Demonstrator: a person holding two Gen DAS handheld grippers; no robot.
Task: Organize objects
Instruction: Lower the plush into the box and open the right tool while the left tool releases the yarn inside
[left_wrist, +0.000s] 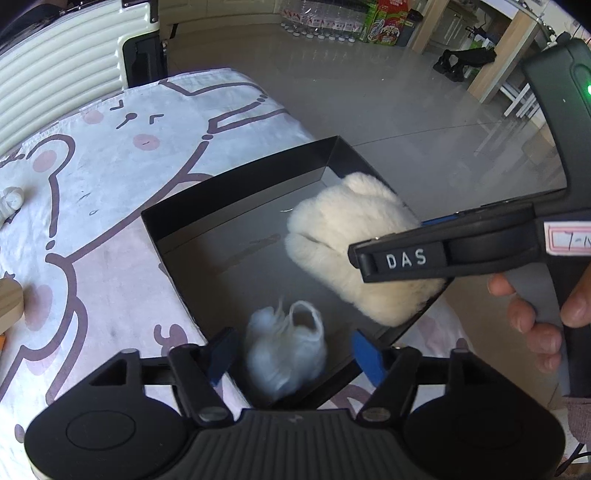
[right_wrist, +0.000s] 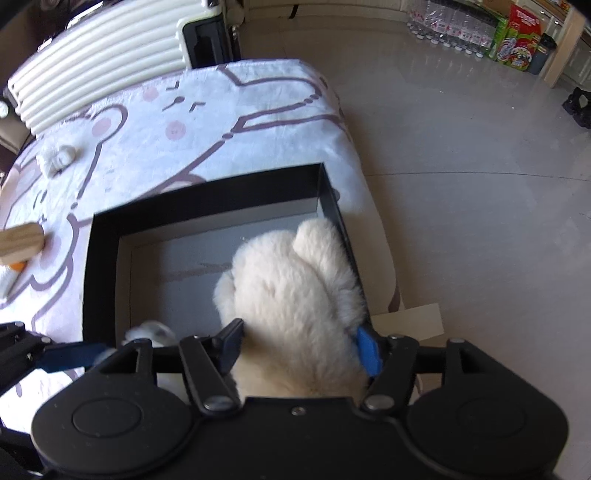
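1. The left hand-held gripper (left_wrist: 290, 350) pointed down over the near corner of the shallow black cardboard box (left_wrist: 236, 192). Its blue fingers stood partly apart & touched nothing. The small white fluffy sock (left_wrist: 286, 354) sat blurry between them, loose, prob. dropping into the box.
2. The right hand-held gripper (right_wrist: 301, 347) was over the box's right side. Its fingers were spread around the big cream fluffy mitten (right_wrist: 295, 288). I couldn't tell if the pads pressed the fur or had let go.
3. The mitten lay in the box w/ its long side running away from the right hand-held gripper, toward the far right corner. Its right edge leaned on the box wall.
4. The box sat on the right end of the surface, on a white cloth w/ pink bear drawings (right_wrist: 207, 122).
5. Still outside the box: another small white sock (right_wrist: 61, 157) and a light wooden block (right_wrist: 22, 242), both far over to the left on the cloth. The left hand-held gripper was the nearer one to them, so I think it should fetch next.
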